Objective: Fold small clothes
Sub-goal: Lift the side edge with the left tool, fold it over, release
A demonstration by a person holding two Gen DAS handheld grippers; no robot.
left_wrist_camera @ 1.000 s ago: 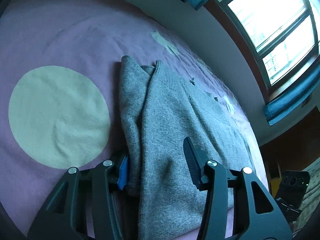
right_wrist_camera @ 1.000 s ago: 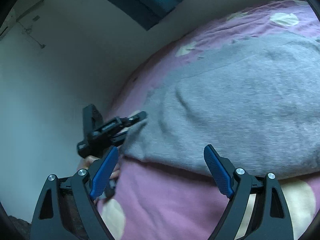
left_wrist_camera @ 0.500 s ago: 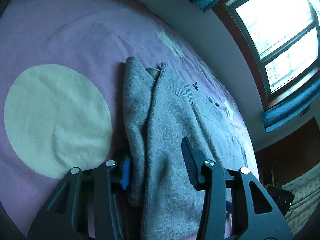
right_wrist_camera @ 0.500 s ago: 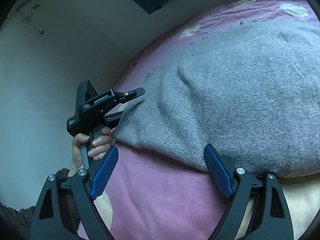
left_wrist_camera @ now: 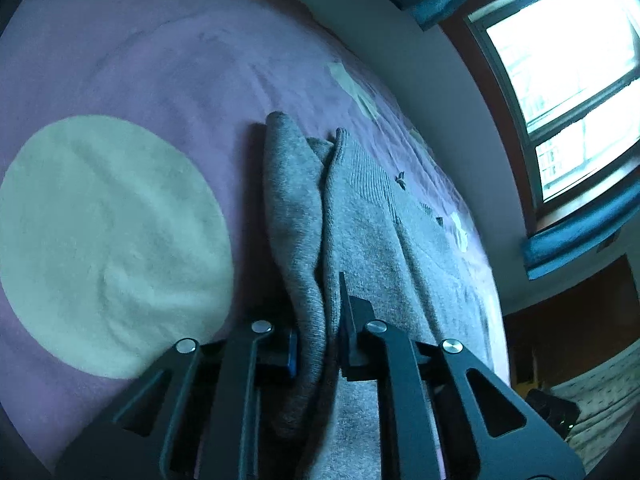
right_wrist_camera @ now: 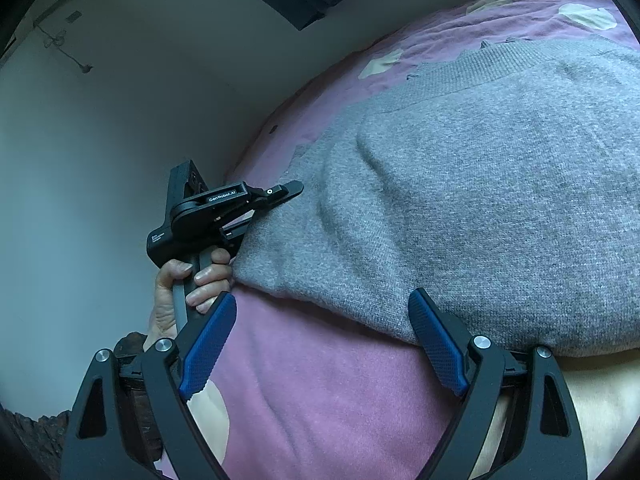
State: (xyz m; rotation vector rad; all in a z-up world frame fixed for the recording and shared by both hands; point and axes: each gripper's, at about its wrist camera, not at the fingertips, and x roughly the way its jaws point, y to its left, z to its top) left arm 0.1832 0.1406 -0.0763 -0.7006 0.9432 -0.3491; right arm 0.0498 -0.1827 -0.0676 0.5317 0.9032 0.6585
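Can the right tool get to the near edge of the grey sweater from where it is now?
Probably yes. The right tool stands open, its fingers astride the grey sweater's near edge. Only bare pink bedspread lies beneath. The left tool, its jaws closing on a fold of the sweater, is off to the side.

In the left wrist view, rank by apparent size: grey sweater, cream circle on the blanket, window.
1. Cream circle and grey sweater: look about alike, so I won't rank them.
2. Window: smallest, though it's farthest away.
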